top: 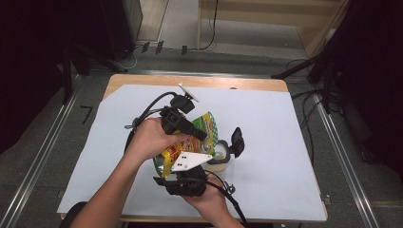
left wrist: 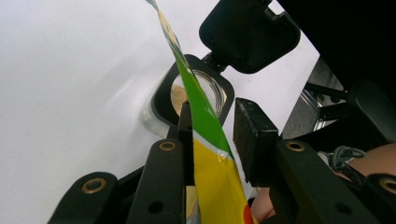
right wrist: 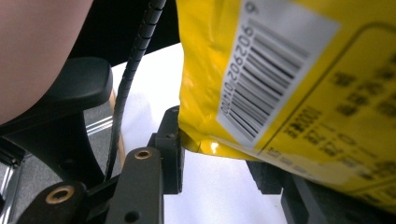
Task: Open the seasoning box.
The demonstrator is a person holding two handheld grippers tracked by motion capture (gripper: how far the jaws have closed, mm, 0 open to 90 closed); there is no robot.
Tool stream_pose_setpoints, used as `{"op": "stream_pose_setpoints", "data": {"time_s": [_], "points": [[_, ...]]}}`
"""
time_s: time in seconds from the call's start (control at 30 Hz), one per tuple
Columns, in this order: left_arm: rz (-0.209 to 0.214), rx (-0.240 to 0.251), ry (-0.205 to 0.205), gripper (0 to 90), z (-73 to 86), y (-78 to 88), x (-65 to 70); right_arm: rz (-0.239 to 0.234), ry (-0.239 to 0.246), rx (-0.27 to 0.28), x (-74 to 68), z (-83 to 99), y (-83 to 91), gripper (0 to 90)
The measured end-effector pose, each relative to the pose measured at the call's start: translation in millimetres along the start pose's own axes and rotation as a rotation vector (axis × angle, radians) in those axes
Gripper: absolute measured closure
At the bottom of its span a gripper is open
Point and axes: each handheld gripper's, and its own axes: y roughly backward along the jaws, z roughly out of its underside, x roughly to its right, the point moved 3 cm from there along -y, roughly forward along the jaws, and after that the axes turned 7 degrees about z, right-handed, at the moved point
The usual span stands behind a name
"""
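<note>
A yellow and green snack bag (top: 202,124) is held tilted above a clear container (top: 222,161) whose black flip lid (top: 237,141) stands open. In the left gripper view the bag's green edge (left wrist: 203,116) runs between the jaws over the container's black rim (left wrist: 161,100), with tan crumbs (left wrist: 178,98) inside. My left gripper (top: 202,132) (left wrist: 215,126) grips the bag's upper part: one pad lies flat on it, and the other meets it lower down. My right gripper (top: 173,166) (right wrist: 219,158) is shut on the bag's bottom end, with the barcode (right wrist: 261,79) just above its jaws.
A white sheet (top: 285,142) covers the wooden table (top: 256,84), with bare room right of the container and at the far side. Cables trail from both grippers. Black stands and metal rails flank the table on the floor.
</note>
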Motion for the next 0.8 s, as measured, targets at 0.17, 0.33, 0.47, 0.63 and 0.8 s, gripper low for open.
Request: {"op": "stream_pose_setpoints", "data": {"time_s": [0.17, 0.33, 0.47, 0.63, 0.8], "points": [[-0.009, 0.003, -0.004, 74.3, -0.3, 0.6, 0.4, 0.006, 0.001, 0.01, 1.7, -0.7, -2.7, 63.5], [-0.005, 0.016, -0.003, 73.4, -0.3, 1.3, 1.0, 0.005, -0.01, 0.011, 2.6, -0.5, -3.7, 63.8], [-0.006, 0.026, -0.004, 73.2, -0.1, 3.1, 1.2, 0.006, -0.014, 0.021, 4.0, -1.9, -2.7, 63.8], [-0.009, 0.044, -0.011, 73.2, -0.6, 5.7, 2.0, 0.016, 0.002, 0.025, 5.7, -3.1, -3.2, 63.8], [-0.011, 0.032, -0.01, 73.5, -0.1, 5.0, 0.6, 0.011, 0.003, 0.022, 5.3, -3.4, -3.2, 63.8]]}}
